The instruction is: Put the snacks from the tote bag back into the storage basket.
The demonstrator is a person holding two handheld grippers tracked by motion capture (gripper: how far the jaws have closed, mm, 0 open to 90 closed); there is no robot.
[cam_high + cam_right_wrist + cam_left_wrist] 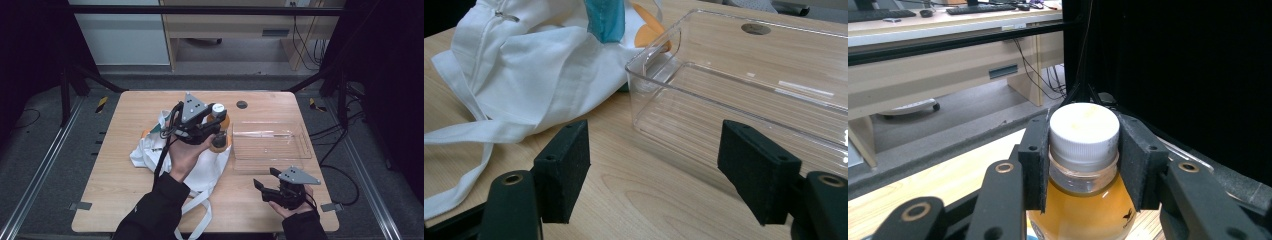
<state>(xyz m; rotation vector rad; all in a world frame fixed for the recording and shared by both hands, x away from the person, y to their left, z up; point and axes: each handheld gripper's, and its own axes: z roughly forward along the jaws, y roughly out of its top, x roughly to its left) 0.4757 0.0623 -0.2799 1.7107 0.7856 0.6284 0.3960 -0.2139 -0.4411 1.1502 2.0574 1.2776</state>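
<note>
**Bottle gripped at the neck, tray close by**

Your pale wooden counter (125,200) sits amid dark framing. At frame centre, your left hand-held gripper (216,131) pinches the bottle (1083,200) just under its ribbed white cap (1084,129), above the limp white cloth bag (200,167). Smooth, rounded plastic full of amber liquid could swing or slide through the foam pads. It could also clip the clear, hard-walled tray (300,150). Lower right, your right hand-held gripper (654,175) stands spread, empty.

Office-like lab: desks (923,75), keyboards (979,8) (cables (310,45) trailing), black frame.
</note>
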